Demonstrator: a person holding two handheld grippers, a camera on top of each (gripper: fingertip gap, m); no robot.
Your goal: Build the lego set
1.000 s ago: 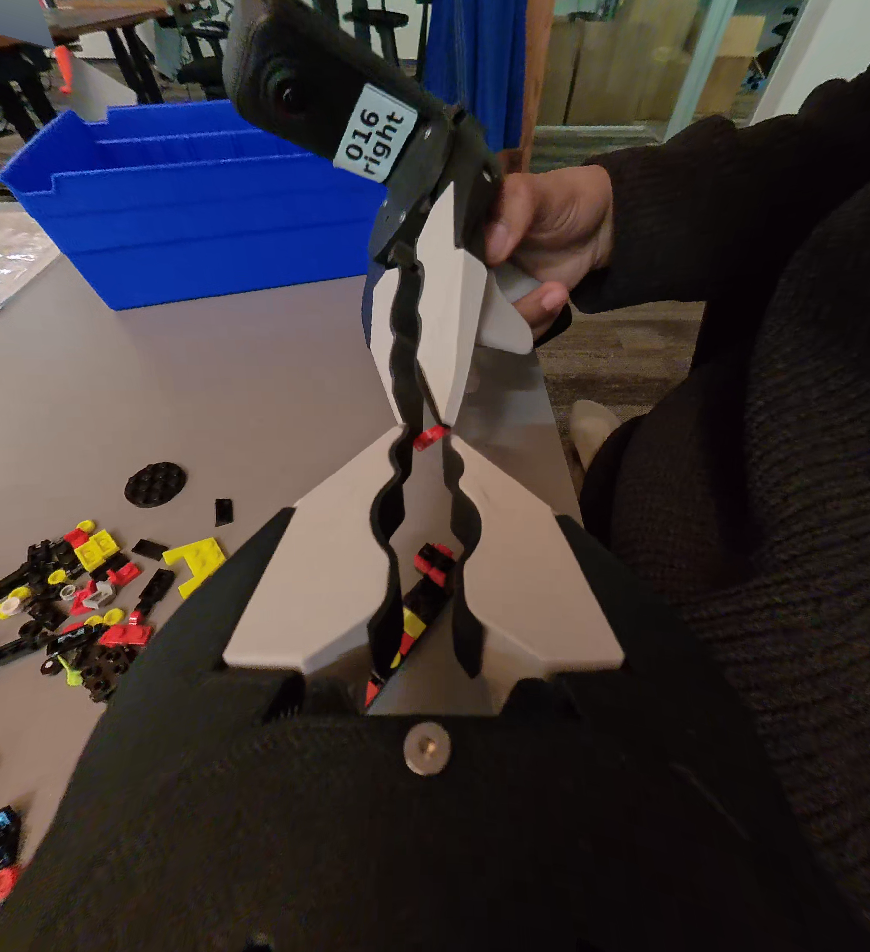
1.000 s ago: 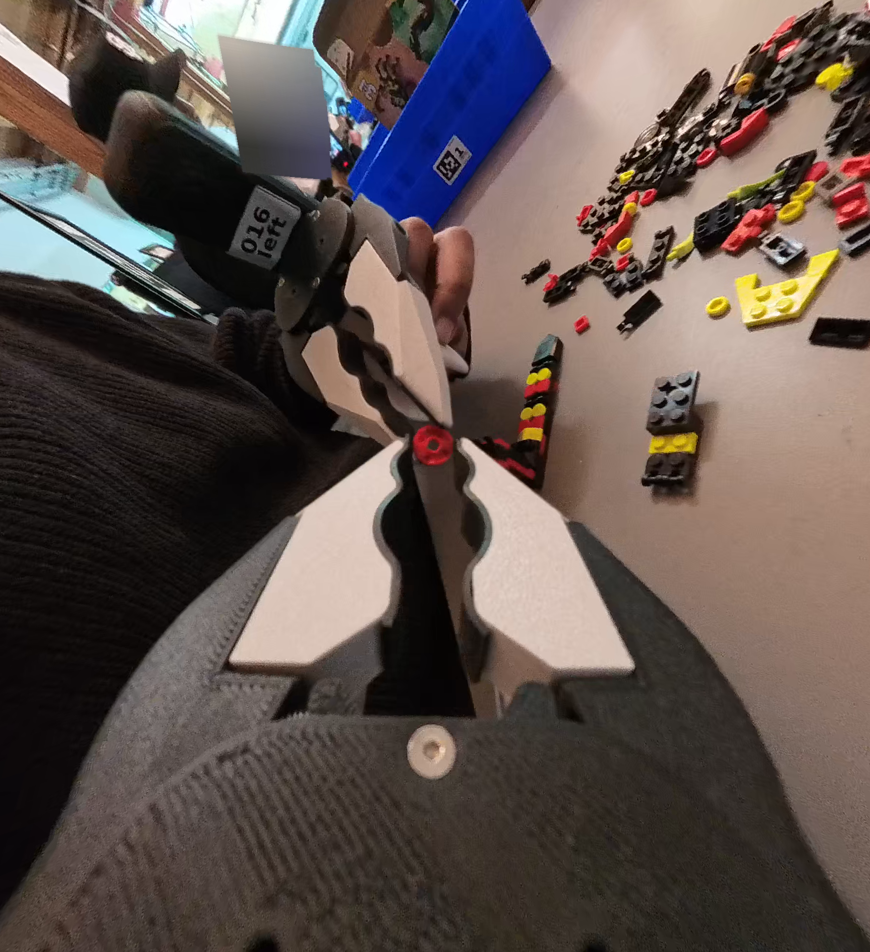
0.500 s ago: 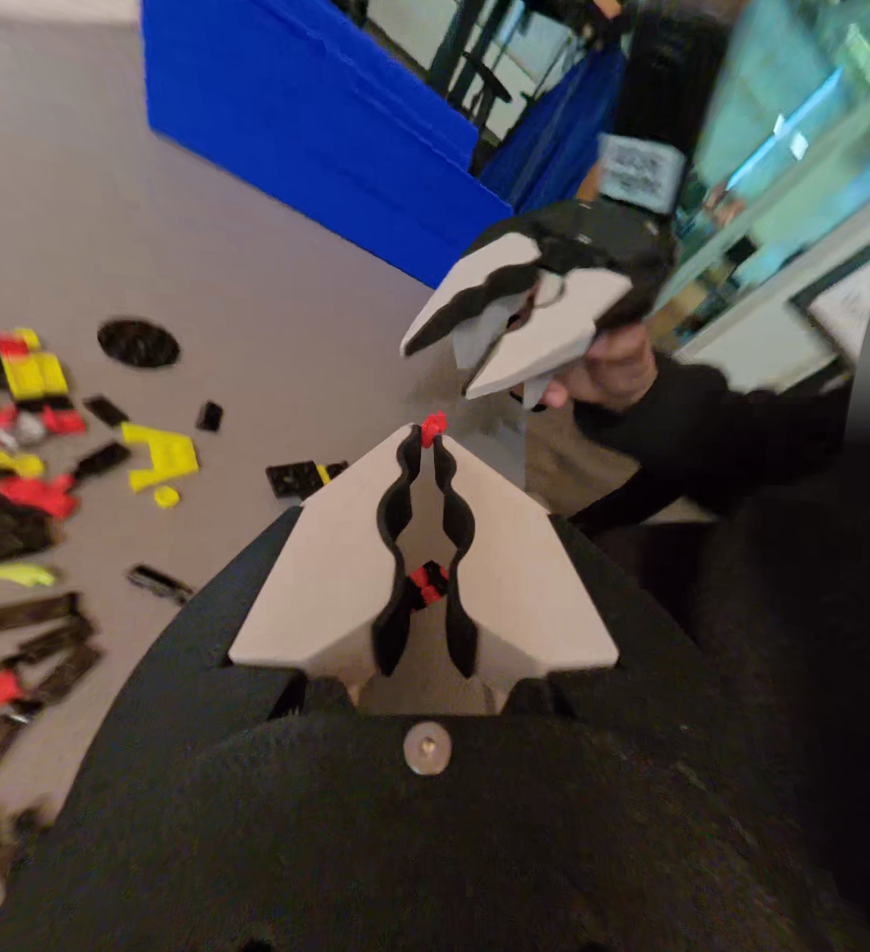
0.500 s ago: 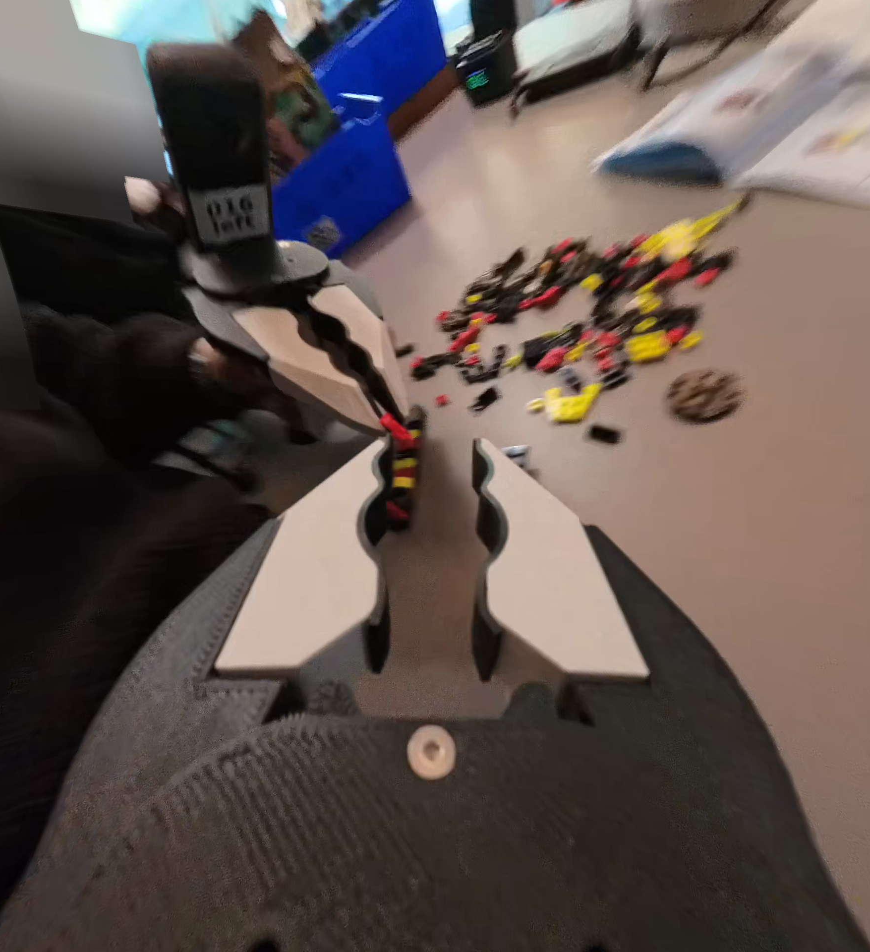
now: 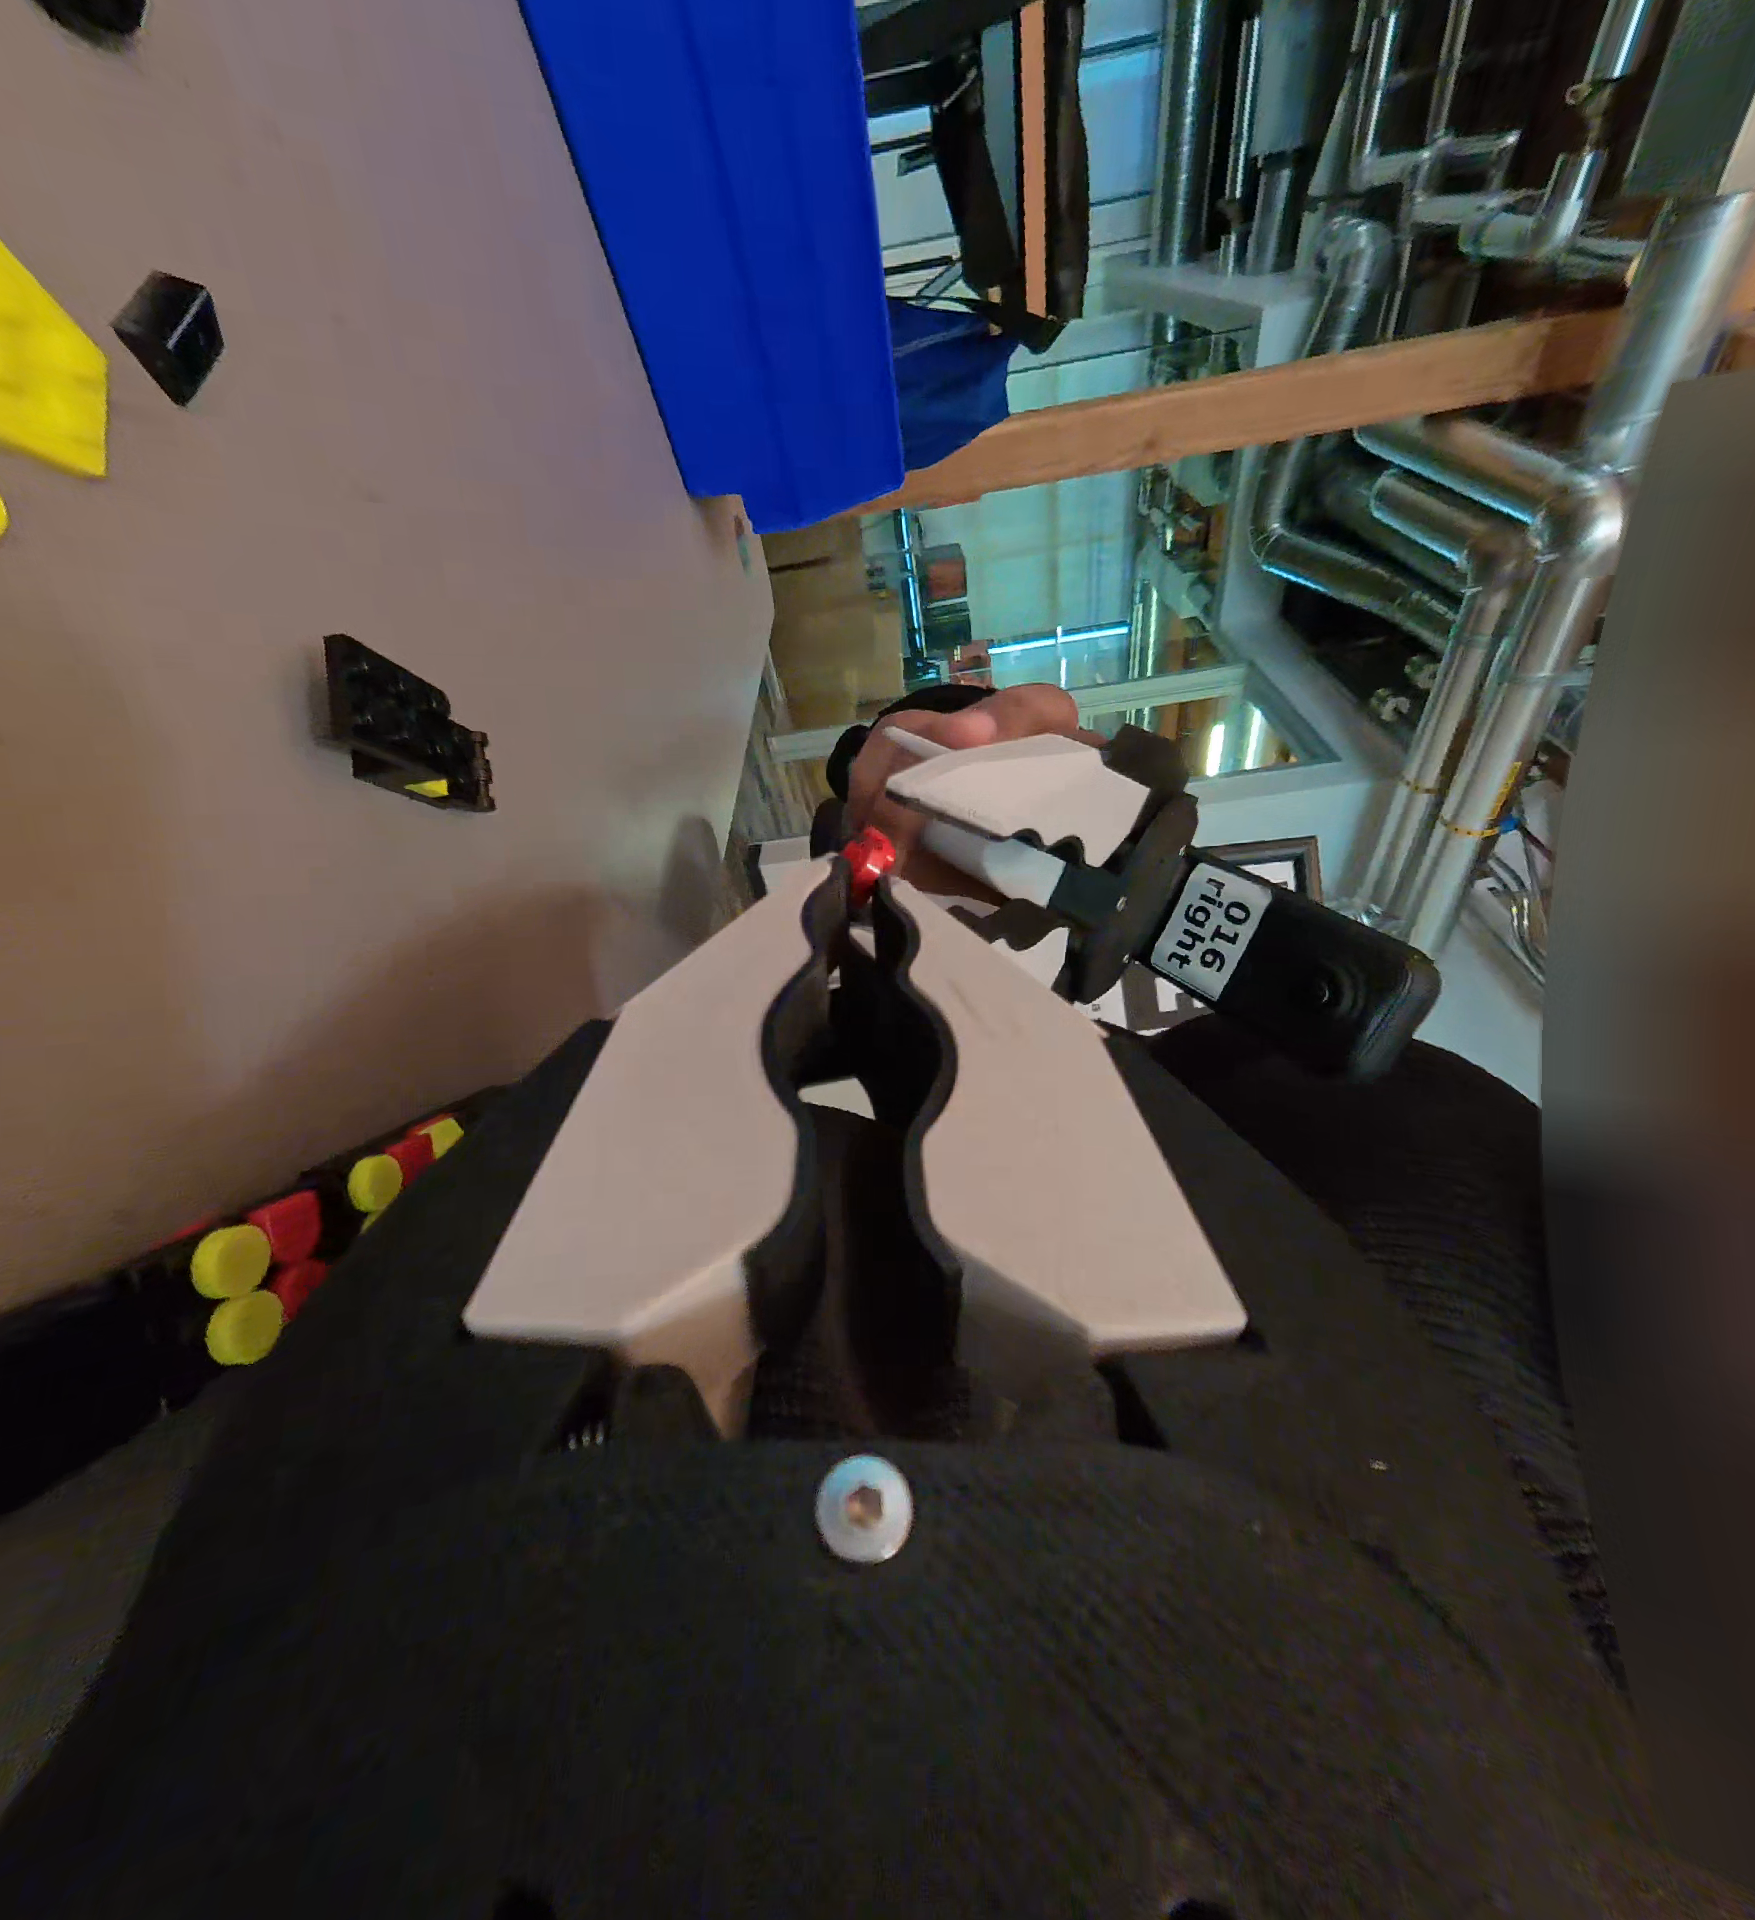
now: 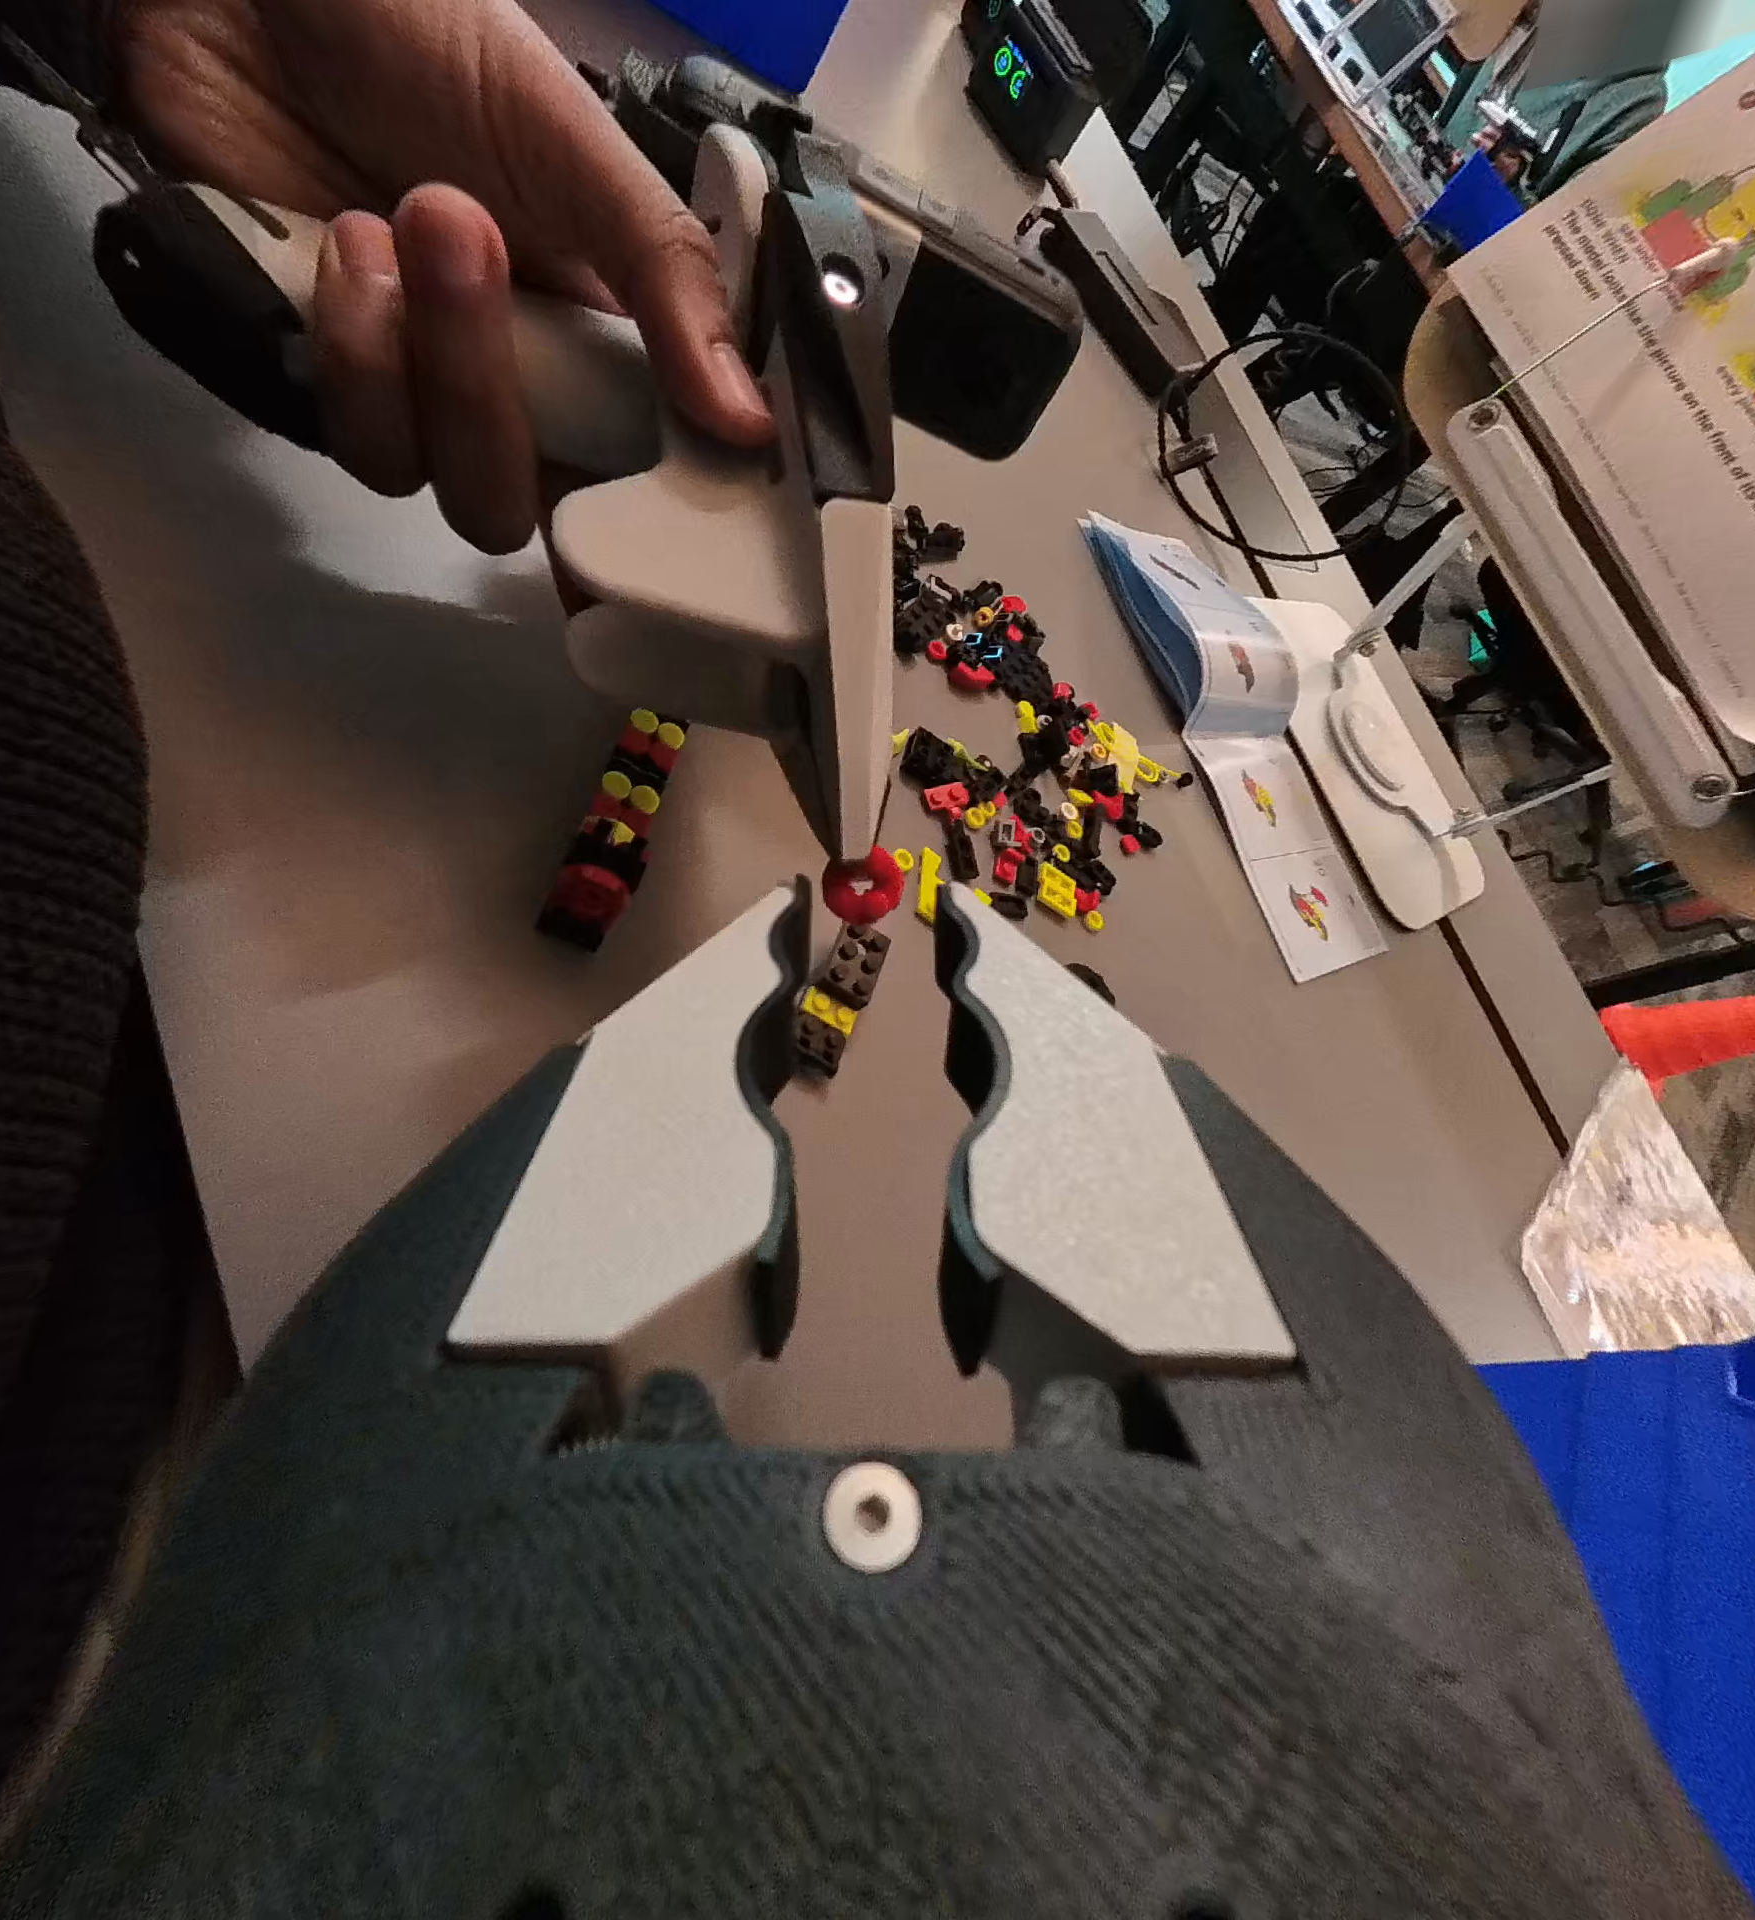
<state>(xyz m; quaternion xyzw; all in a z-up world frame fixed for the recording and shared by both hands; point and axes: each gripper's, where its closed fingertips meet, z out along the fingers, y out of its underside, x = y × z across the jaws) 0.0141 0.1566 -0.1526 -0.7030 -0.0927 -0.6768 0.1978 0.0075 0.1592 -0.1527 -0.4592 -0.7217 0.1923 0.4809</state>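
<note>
The left hand-held gripper [image 5: 857, 883] is pinched closed on a small red round piece [image 5: 868, 857], held at the very tips so most of the piece stays exposed. That looks deliberate: with so little covered, the piece can be turned, inspected or passed across. The right hand-held gripper [image 6: 873, 904] has its jaws parted and holds nothing. In the right wrist view the red round piece [image 6: 860, 883] sits just ahead of the gap between its tips, close to the left one; whether it touches I cannot tell. I judge this a handover or a regrip in mid-air, above the counter [image 6: 385, 727] and not on it.

Taking the red piece as the landmark: directly below it on the counter lies a short black and yellow stack [image 6: 837, 1003]. To its left lies a long black bar studded with red and yellow rounds [image 6: 618, 821], probably the part-built model. Beyond it spreads the loose pile of black, red and yellow pieces [image 6: 1029, 790], and farther right of that an open instruction booklet [image 6: 1237, 748]. A blue bin [image 6: 1704, 1558] sits at the near right corner.

Nothing blocks the gap between the two grippers. The risk is the slim hold: a nudge from the open jaws could flick the piece loose into the pile.
</note>
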